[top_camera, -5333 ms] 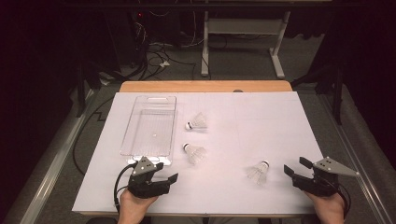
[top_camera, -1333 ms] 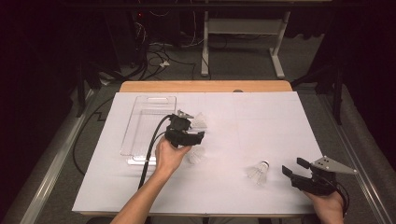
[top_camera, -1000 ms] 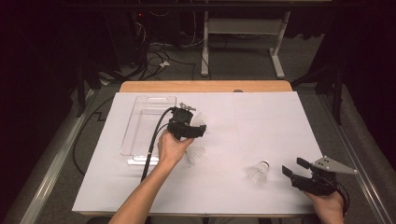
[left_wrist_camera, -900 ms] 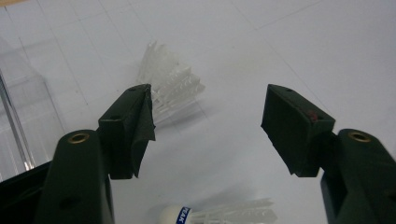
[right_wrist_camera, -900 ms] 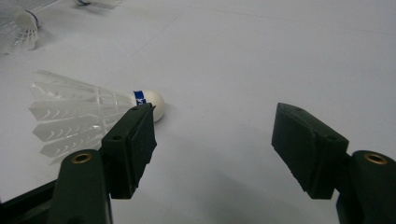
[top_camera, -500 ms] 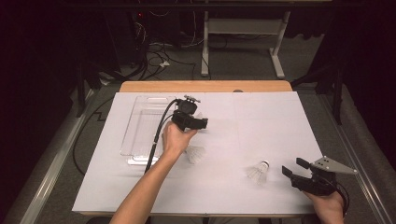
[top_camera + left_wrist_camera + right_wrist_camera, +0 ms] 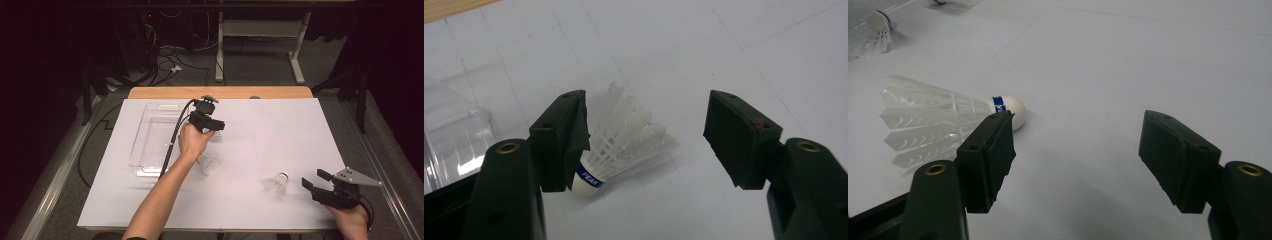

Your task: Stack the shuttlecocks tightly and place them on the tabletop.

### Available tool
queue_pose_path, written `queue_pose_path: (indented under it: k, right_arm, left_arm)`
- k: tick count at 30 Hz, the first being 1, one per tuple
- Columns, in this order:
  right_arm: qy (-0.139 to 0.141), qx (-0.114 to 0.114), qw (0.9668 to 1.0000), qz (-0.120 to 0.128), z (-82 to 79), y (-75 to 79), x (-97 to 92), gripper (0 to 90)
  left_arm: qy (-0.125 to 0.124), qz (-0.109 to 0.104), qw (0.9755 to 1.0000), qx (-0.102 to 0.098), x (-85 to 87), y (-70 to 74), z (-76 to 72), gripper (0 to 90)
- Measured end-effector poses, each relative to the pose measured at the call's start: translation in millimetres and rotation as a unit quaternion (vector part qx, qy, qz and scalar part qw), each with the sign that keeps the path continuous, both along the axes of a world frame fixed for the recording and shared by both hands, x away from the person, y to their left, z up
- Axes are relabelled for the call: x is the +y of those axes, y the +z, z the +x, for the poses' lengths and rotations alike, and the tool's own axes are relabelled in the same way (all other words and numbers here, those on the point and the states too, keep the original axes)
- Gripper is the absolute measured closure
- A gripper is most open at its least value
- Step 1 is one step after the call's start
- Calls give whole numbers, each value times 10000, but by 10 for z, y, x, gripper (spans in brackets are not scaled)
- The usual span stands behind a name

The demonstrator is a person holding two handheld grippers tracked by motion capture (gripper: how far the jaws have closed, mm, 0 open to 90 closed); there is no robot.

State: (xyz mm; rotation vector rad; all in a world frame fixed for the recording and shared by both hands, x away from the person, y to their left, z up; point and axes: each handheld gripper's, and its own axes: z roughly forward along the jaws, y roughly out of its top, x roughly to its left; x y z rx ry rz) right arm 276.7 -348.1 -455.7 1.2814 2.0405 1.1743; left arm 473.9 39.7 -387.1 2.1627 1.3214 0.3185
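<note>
Three white shuttlecocks lie on the white table. My left gripper [image 7: 216,127] hovers open over the far one, mostly hiding it in the high view. In the left gripper view that shuttlecock [image 7: 624,145] lies on its side between the jaws, close to the left jaw, and my left gripper [image 7: 646,135] is not closed on it. A second shuttlecock [image 7: 210,165] lies just below the left hand. The third shuttlecock [image 7: 276,184] lies left of my right gripper [image 7: 314,180], which rests open at the front right. In the right gripper view this shuttlecock [image 7: 943,122] sits beyond the left jaw of my right gripper [image 7: 1080,150].
A clear plastic tray [image 7: 150,145] lies on the left half of the table, and its corner [image 7: 449,135] appears beside the left jaw. The left gripper's cable [image 7: 172,145] trails across the tray. Another shuttlecock [image 7: 868,30] shows far off. A wooden table edge [image 7: 220,92] runs along the back.
My left gripper has travelled from the front left of the table to the far shuttlecock, edging farther back over the last second. My right gripper has stayed still.
</note>
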Motion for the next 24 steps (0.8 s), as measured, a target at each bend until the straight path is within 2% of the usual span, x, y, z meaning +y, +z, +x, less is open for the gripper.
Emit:
queue_pose_path:
  k: [14,17,24]
  right_arm:
    - [16,6,10000,-6,1,-1,1,307]
    - [15,10,10000,-5,0,-1,1,307]
    - [23,11,10000,-14,1,-2,2,309]
  left_arm:
    - [148,183,9994,272,-65,-165,158,354]
    - [171,163,9993,277,-67,-186,169,374]
    - [175,259,9990,316,-74,-222,188,424]
